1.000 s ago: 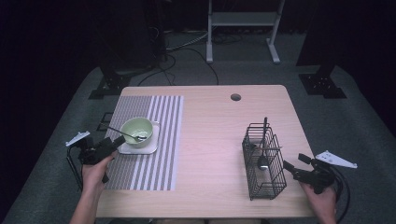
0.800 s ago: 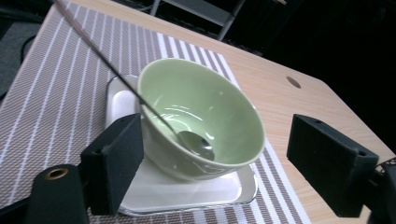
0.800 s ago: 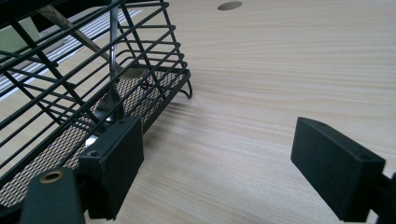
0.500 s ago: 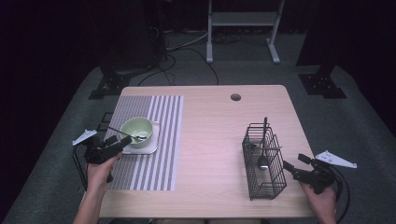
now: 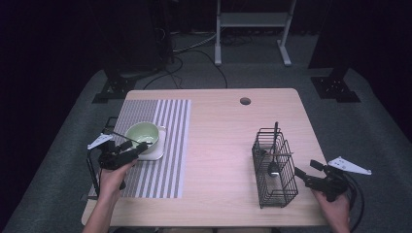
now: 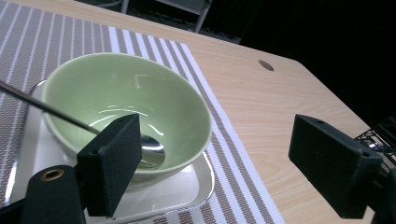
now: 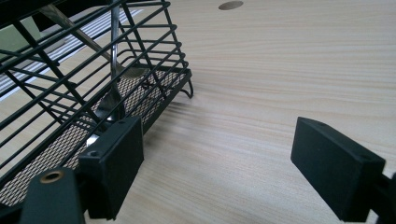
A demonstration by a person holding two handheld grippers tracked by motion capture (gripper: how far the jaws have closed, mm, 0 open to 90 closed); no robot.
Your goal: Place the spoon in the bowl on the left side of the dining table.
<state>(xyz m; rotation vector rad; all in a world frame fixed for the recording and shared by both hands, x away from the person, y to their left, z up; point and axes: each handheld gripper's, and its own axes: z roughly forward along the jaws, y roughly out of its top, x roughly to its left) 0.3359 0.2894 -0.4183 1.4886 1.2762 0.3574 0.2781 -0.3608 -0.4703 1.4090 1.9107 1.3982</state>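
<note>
The green bowl [image 6: 126, 109] sits on a small white square tray [image 6: 187, 189] just ahead of the left gripper [image 6: 224, 158], whose jaws stand wide apart and grip nothing; the near rim of the bowl lies right in front of the left jaw, and the right jaw hangs over bare worktop [image 6: 261, 116] beyond the edge of the striped placemat [image 6: 233, 186]. A spoon [image 6: 149, 149] rests in the bowl, its head at the bottom just past the left jaw and its thin handle running up over the rim, away from the jaws. From above, the left gripper [image 5: 127, 153] is held low at the near side of the green bowl [image 5: 142, 135], over the striped placemat [image 5: 160, 170] near the worktop's left edge. The right gripper [image 7: 219, 172] has its jaws parted wide as well, empty, with open wood between them; the black wire basket [image 7: 84, 93] stands beside its left jaw, cutlery leaning inside it. From above, the right gripper [image 5: 305, 175] is close to the basket [image 5: 274, 167], near the worktop's right edge. A broad stretch of bare worktop [image 5: 218, 145] lies open between placemat and basket, with a round cable hole [image 5: 245, 101] toward the far edge. The room around is dark, with grey carpet [image 5: 374, 126] and black stand feet [image 5: 335, 87].
</note>
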